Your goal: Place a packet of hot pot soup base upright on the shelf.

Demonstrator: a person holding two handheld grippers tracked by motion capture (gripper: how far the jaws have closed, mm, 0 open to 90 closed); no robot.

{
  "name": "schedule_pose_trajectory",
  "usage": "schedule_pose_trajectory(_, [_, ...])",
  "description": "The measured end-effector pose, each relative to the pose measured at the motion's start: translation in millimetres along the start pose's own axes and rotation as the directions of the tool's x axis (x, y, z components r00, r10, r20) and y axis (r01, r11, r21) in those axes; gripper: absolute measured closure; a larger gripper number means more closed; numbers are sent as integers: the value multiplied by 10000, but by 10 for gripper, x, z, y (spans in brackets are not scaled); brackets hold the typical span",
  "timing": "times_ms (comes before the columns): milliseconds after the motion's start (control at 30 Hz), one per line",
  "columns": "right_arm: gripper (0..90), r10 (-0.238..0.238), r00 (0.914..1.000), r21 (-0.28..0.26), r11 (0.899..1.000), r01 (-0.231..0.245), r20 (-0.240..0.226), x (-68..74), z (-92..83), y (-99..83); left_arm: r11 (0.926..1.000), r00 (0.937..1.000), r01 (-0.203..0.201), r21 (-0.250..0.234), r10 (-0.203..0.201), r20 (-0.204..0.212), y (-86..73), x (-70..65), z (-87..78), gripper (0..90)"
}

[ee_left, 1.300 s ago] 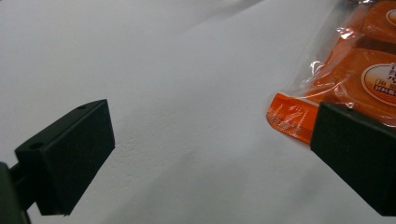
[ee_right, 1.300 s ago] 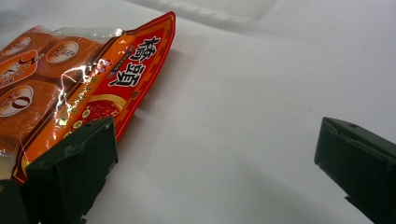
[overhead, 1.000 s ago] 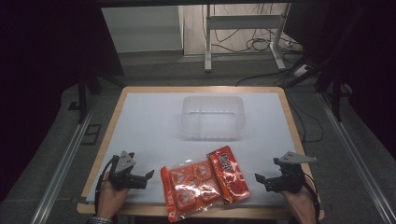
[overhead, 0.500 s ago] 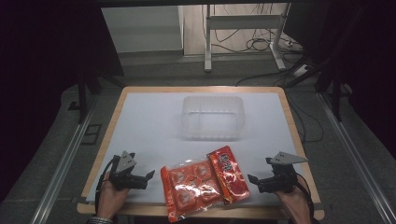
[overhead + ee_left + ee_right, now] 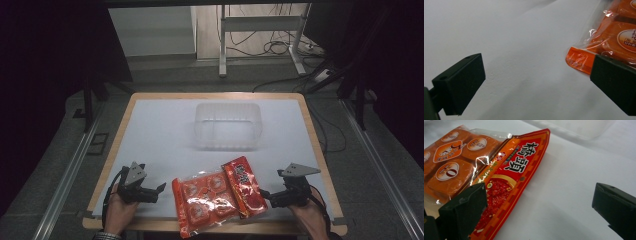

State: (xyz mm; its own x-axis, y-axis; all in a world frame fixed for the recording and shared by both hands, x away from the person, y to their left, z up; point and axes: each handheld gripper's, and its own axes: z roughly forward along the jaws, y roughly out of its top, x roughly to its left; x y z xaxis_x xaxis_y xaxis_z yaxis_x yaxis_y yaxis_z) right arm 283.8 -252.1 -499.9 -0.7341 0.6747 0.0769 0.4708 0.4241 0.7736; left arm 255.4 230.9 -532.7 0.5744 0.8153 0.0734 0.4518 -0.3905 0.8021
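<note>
Tongs flank two snack packets at the near edge of the white surface (image 5: 165, 135). Left tongs (image 5: 159, 188) rest low on the surface with jaws spread wide; in the left gripper view the orange corner of the clear packet (image 5: 609, 37) lies just beside one jaw, not yet between the two. Right tongs (image 5: 263, 193) are likewise spread and hold nothing; in the right gripper view the red packet (image 5: 510, 185) runs under and past one jaw, while the other jaw stands over bare surface. Seen from above, the clear packet (image 5: 202, 200) of orange blocks lies beside the red packet (image 5: 245, 185), the red one overlapping its edge, and both sit between the two hands near the person. Clear plastic tub (image 5: 227, 125) stands empty farther back, near the middle of the surface, well apart from the packets.

Step in hand, by judgement: approach to a first grasp, with neither packet lifted. Next move probably calls for one pair of tongs to slide a jaw under a thin packet edge and close on it, since both packets lie flat; the glossy film may slip or drag its neighbour along.
</note>
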Motion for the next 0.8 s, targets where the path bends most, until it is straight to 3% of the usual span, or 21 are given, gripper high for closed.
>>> schedule_pose_trajectory(367, [3,99,9978,431,9990,-71,-658,78,150,8,10000,10000,-36,38,36,15,0,-4,5,0])
schedule_pose_trajectory(600, [14,-80,9951,940,9954,173,-988,165,279,13,10000,10000,-67,66,67,36,0,-6,7,0])
schedule_pose_trajectory(800, [19,242,9913,1234,9923,-81,-1291,216,365,25,9999,9999,-127,110,127,34,-1,-8,12,0])
